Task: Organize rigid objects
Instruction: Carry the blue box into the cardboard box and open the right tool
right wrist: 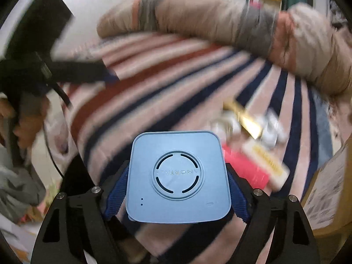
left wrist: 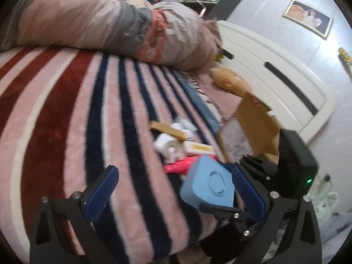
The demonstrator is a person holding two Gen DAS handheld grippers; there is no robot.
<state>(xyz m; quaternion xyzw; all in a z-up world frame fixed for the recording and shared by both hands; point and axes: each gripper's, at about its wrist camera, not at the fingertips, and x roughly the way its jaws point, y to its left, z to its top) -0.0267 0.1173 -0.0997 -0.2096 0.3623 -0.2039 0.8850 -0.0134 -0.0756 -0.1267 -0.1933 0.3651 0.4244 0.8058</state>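
My right gripper (right wrist: pixel 178 189) is shut on a light blue square box (right wrist: pixel 179 176) with a round embossed lid, held above the striped blanket. The same box (left wrist: pixel 208 183) shows in the left wrist view, gripped by the right gripper just right of my left gripper. My left gripper (left wrist: pixel 173 193) is open and empty over the blanket. A pile of small things lies beyond: white chargers (left wrist: pixel 167 146), a pink highlighter (left wrist: pixel 180 165), a white-and-yellow box (left wrist: pixel 198 148) and a tan strip (left wrist: pixel 169 129). An open cardboard box (left wrist: pixel 253 129) stands to the right of the pile.
The bed carries a pink, red and navy striped blanket (left wrist: pixel 66 110) with a rolled quilt (left wrist: pixel 110 28) at the far side. A white headboard (left wrist: pixel 275 70) stands on the right. The bed edge is right below the grippers.
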